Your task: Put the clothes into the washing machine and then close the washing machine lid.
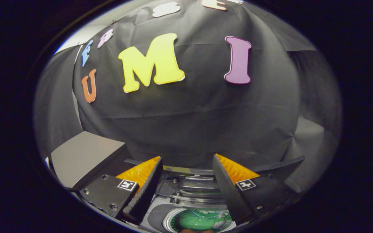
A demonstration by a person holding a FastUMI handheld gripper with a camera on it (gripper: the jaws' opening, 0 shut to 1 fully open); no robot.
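Tool (187, 161) sits above the washing machine (189, 194), pitched so it looks mostly at the black cloth booth wall (206, 123); the fingers run up from about 7 and 5 o'clock toward the middle. Fingers stand wide apart, nothing between the pads, nothing gripped. Left finger (146, 191) and right finger (227, 191) both lean inward at the tips, gap widest at the base. Each finger body carries a small square black-and-white marker tag, left tag (127, 185), right tag (245, 184); pattern only, no readable text. The holding hand itself can't be made out.

Washing machine lies between and below the fingers, toward 6 o'clock: grey top deck with a round drum opening (199, 220). Green item in the drum (197, 221), likely the clothes, glossy under reflection; can't tell whether it's fabric or a liner. Clear transparent lid (193, 186) sits just beyond the opening, between the fingers at 12 o'clock of the drum; looks raised or folded back, exact angle unclear. No brand or label legible on the machine.

Grey box-like block (83, 158) at about 9 o'clock of the left finger, beside the machine, flat face tilted toward the camera. Dark flat panel edge (283, 166) at 3 o'clock of the right finger, what it belongs to unclear.
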